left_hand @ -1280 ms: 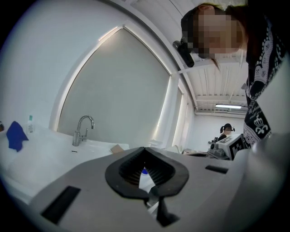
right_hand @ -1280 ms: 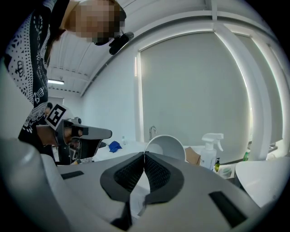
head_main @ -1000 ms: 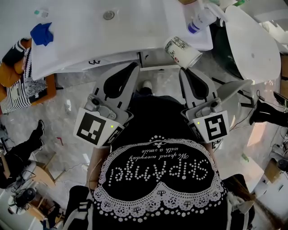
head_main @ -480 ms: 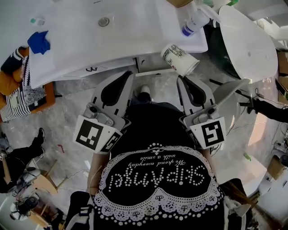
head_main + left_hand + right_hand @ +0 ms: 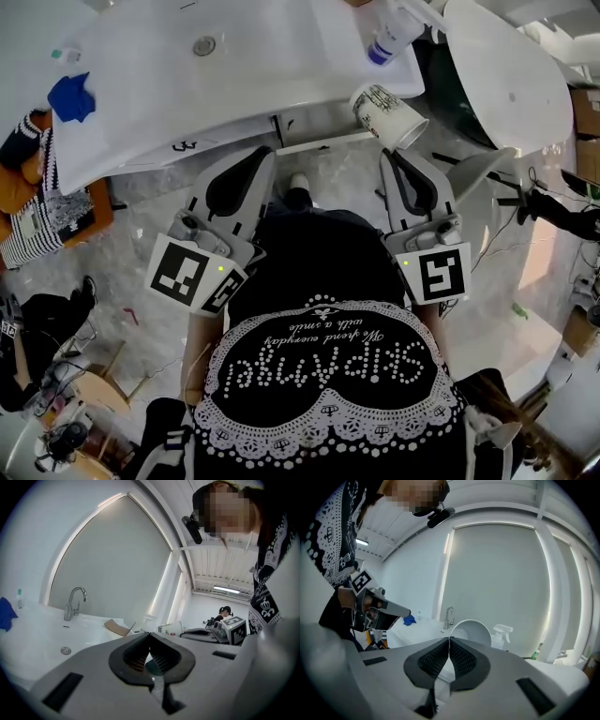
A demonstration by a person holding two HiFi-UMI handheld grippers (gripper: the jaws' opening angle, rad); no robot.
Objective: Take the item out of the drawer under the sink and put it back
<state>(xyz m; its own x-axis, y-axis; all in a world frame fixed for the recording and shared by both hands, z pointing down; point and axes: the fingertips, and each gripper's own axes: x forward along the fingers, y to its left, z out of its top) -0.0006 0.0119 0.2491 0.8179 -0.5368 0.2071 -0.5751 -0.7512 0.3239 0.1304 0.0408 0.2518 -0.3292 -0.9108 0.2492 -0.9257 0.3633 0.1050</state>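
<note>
Where right gripper point(image 5: 449, 641) pinches cup point(image 5: 387, 113), rim partly hidden; left gripper point(image 5: 150, 635) closed, empty.

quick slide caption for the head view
Right tongs pinch a paper cup by the rim in front of the sink; left tongs shut and empty.

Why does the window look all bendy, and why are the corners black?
Left gripper view: the fisheye lens bends the window into an arch and leaves black corners. Right gripper view: the same bulge, and the window glows bright behind the paper cup. Head view: sharper and evenly lit, though the sink edge curves too.
</note>
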